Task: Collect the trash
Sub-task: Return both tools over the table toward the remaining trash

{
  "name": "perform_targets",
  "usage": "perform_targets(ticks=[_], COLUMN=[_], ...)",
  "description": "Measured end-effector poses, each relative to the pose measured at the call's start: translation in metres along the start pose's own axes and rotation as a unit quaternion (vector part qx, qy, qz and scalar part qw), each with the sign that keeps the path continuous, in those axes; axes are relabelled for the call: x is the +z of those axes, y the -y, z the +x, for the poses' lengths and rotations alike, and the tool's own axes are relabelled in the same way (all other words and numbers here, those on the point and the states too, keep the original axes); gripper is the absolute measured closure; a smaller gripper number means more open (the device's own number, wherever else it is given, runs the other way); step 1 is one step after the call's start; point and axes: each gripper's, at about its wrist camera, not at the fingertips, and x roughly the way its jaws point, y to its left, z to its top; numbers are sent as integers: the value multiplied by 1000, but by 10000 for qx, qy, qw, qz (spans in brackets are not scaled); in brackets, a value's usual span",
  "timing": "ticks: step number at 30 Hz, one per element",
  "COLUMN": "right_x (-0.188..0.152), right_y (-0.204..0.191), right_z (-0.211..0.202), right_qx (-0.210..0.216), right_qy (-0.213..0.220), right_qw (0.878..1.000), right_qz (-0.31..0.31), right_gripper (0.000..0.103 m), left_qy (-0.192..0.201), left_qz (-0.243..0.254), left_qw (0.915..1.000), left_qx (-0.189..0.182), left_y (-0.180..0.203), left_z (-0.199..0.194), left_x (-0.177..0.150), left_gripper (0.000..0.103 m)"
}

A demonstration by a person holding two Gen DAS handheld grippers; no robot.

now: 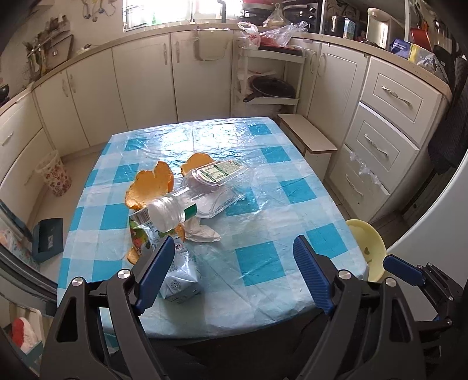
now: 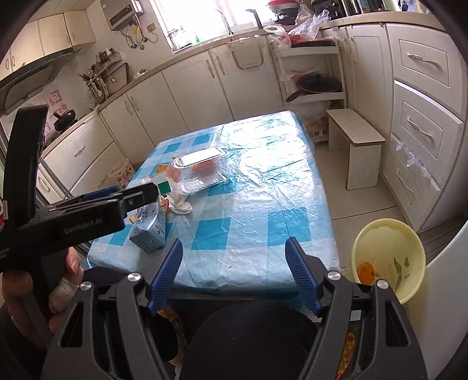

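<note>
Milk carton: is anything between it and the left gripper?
No. The left gripper is open, and its left finger is already beside the milk carton on the table. Nothing visible blocks it.

A table covered with a blue-and-white checked cloth (image 1: pixel 263 263) under clear plastic stands in the middle of a kitchen lined with cream cabinets (image 1: pixel 143 87) and a stack of drawers (image 1: pixel 392 117). A small white stool (image 1: pixel 307 137) sits on the floor just beside the table's far right corner, and behind it a corner shelf rack holds a dark lidded pan (image 1: pixel 272 87). A patterned basket (image 1: pixel 54 172) stands on the floor left of the table, and plastic bags (image 1: pixel 278 32) lie on the countertop near the bright window (image 1: pixel 163 11).
</note>
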Motion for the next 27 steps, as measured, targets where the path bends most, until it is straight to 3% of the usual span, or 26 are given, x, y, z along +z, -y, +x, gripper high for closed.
perform_targets(ticks=[15,23,27], right_x=[-4,1,18], right_y=[-17,-19,-29], right_z=[10,14,22], right_qx=[-297,-259,-74], right_qy=[-140,-191,15], right_qw=[9993,9993,9998], right_qz=[-164,-171,-174], right_gripper=[29,29,28], left_qy=[-95,-525,-742], left_qz=[-311,-754,-1122], left_qw=[9994,9956,9909], left_qx=[69,172,9], left_y=[-28,-62,-90], left_z=[5,16,19], left_x=[-5,-6,-10], left_gripper=[21,21,21])
